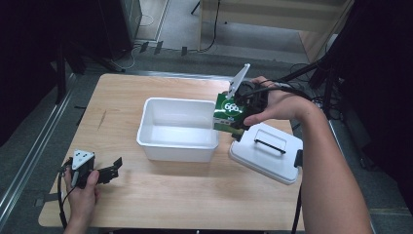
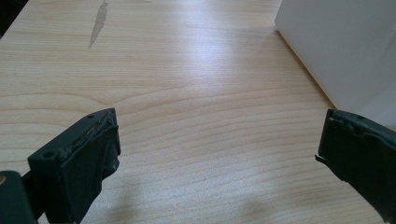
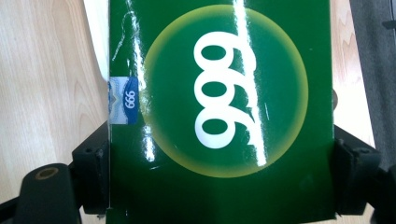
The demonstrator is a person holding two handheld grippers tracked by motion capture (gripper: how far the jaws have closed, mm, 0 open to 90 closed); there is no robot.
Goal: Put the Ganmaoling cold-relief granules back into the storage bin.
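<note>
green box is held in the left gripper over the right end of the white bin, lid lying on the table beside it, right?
Not the left gripper. The high view shows the right gripper clamped on the green box at the right end of the white bin; the lid lies beside it as you say.

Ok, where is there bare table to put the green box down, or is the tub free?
The white rectangular plastic tub looks empty inside. Bare wood runs along the near edge of the wooden table and left of the tub. It is crowded at the right, where the white lid with a black handle lies.
</note>
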